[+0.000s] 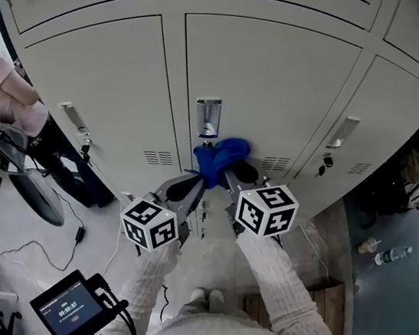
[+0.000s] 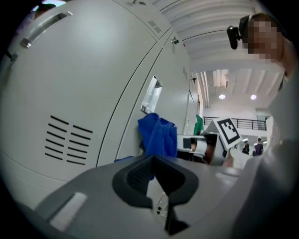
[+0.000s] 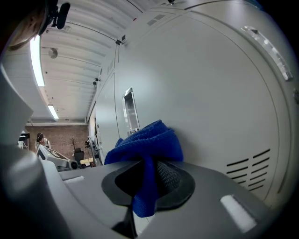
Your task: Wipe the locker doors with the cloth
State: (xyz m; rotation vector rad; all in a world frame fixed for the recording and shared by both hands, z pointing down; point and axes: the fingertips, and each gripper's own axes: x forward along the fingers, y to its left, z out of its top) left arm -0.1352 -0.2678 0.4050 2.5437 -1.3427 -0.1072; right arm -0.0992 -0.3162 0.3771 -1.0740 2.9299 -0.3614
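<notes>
Presses the blue cloth against the middle locker door, just below the recessed handle and near the vent slots. Grips it with the right gripper, jaws closed hard on a fold, so that the bulk bunches ahead of the tips and meets the metal first. Probably holds it this way to spare the paint from the hard jaws. Leaves a short tail of cloth hanging down between those jaws. Holds the left gripper just beside and a little lower, jaws brought together on nothing. Seems to park it there idle, clear of the wiping path. Looks like the wiping step itself, low on one door. Impossible to tell how much of the bank is already clean. Risks catching the cloth on the handle's edge should a stroke run upward.
</notes>
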